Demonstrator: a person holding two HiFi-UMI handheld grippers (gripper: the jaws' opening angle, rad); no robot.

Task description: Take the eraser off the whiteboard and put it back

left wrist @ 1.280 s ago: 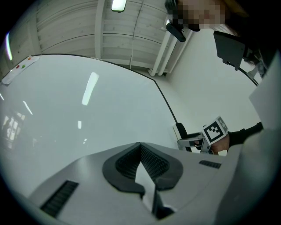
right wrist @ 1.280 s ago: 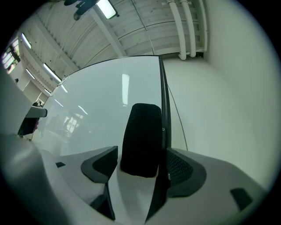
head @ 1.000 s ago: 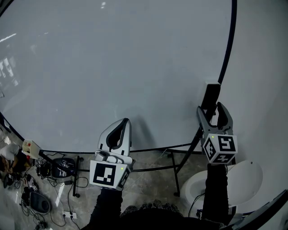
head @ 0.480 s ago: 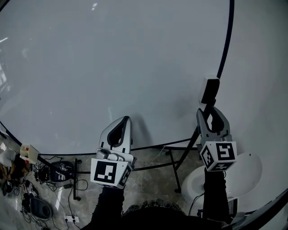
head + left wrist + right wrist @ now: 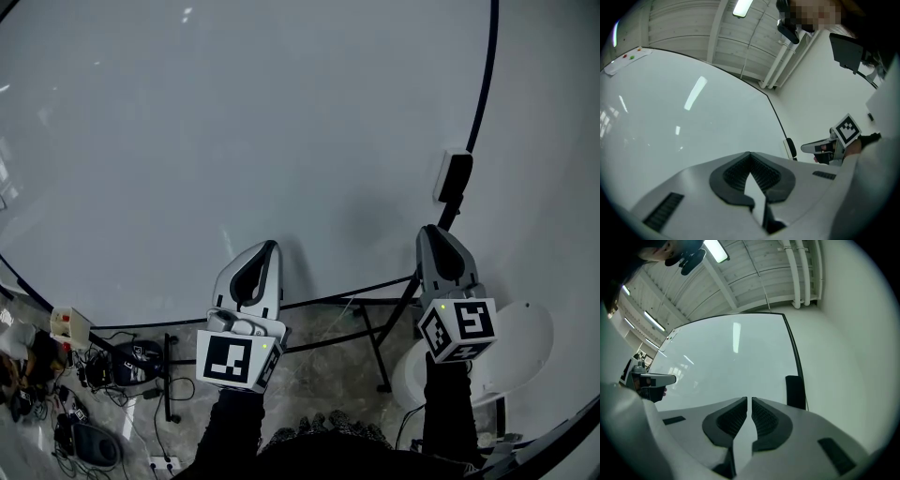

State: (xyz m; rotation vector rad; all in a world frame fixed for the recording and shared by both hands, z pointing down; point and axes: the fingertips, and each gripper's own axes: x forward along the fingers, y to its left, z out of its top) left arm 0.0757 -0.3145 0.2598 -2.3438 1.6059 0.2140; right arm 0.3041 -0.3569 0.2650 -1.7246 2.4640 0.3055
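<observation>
A black rectangular eraser (image 5: 455, 178) sticks to the large white whiteboard (image 5: 234, 122), just inside its thin black right edge, at the right middle of the head view. The right gripper (image 5: 434, 232) sits just below the eraser, apart from it; its grey jaws are closing, with only a thin slit between them and nothing in it. At lower centre, the left gripper (image 5: 268, 247) points at bare board, its jaws pressed together at the tips and empty
</observation>
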